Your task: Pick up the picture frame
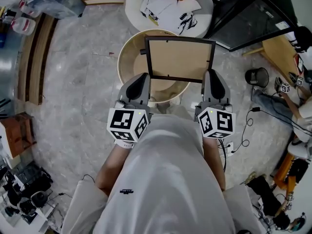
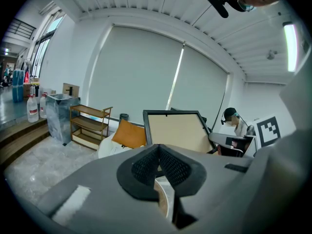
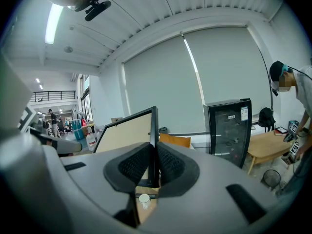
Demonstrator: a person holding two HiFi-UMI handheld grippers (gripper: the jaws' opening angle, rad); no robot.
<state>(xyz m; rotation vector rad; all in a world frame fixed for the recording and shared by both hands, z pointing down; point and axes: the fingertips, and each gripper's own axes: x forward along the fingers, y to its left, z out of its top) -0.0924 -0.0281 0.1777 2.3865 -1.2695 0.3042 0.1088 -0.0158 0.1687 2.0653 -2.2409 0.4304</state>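
The picture frame [image 1: 180, 57] has a thin black rim and a tan backing board. It hangs lifted above the round wooden table [image 1: 127, 48], its back towards me. My left gripper [image 1: 146, 77] is shut on the frame's lower left corner, and my right gripper [image 1: 209, 74] is shut on its lower right corner. In the left gripper view the frame [image 2: 178, 130] rises behind the closed pads of the left gripper [image 2: 157, 150]. In the right gripper view the frame's black edge [image 3: 152, 130] runs down between the pads of the right gripper [image 3: 153, 152]. A white cup [image 3: 144, 199] stands on the table below.
A white armchair [image 1: 168, 6] with an orange cushion stands beyond the table. A black glass-door cabinet [image 1: 253, 18] is at the far right, with a black bin [image 1: 257, 76] and floor cables [image 1: 243, 130] near it. A person [image 1: 302, 111] sits at the right edge. Low wooden steps [image 1: 34, 57] run along the left.
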